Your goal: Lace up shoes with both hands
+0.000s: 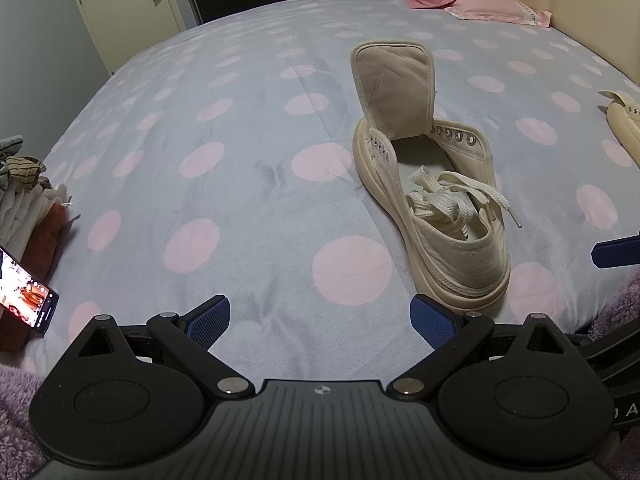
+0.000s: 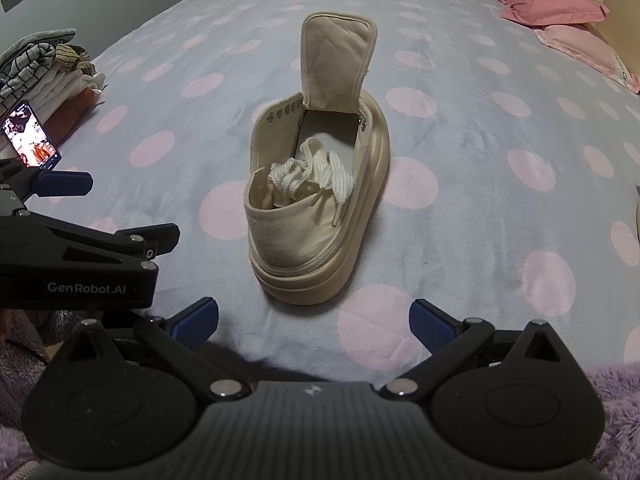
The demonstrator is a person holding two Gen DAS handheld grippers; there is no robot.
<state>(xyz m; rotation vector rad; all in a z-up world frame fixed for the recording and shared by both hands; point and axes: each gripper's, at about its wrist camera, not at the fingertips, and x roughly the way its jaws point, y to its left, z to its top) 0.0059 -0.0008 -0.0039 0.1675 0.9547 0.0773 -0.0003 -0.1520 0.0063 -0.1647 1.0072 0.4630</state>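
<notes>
A cream shoe stands heel-first toward both grippers on the polka-dot bedspread, its tongue pulled upright, presumably to expose the empty eyelets. The loose lace lies bundled inside. The left gripper and the right gripper hover nearby, jaws spread wide, holding nothing. The left gripper's body reads "GenRobot.AI".

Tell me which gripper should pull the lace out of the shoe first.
Right, probably: the shoe sits straight ahead of its open jaws, lace bundled inside. From the left gripper, the shoe lies off to its right.
</notes>
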